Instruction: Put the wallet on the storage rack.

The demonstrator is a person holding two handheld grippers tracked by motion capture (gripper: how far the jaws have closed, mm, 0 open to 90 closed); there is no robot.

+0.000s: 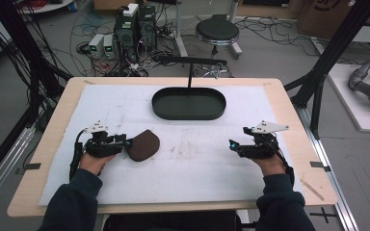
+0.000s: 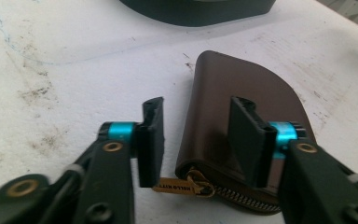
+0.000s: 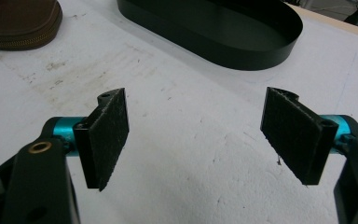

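Note:
A brown leather zip pouch [image 1: 144, 145] lies flat on the white mat, left of centre. My left gripper [image 1: 126, 142] is at its near-left end, open. In the left gripper view the pouch [image 2: 242, 88] runs away from the gripper [image 2: 198, 135]: one jaw hangs over the leather, the other stands over the mat just off its edge. A gold zipper tag [image 2: 179, 187] lies between the jaws. My right gripper [image 1: 234, 146] rests on the mat at the right, wide open [image 3: 196, 135], nothing between its pads. The pouch [image 3: 18, 21] shows far off there.
A black oval tray [image 1: 189, 103] sits at the back middle of the mat [image 1: 125, 183], with a thin black stand [image 1: 191, 61] behind it. The tray wall [image 3: 242, 51] lies ahead of the right gripper. Wooden table edge [image 1: 298, 125] borders the mat.

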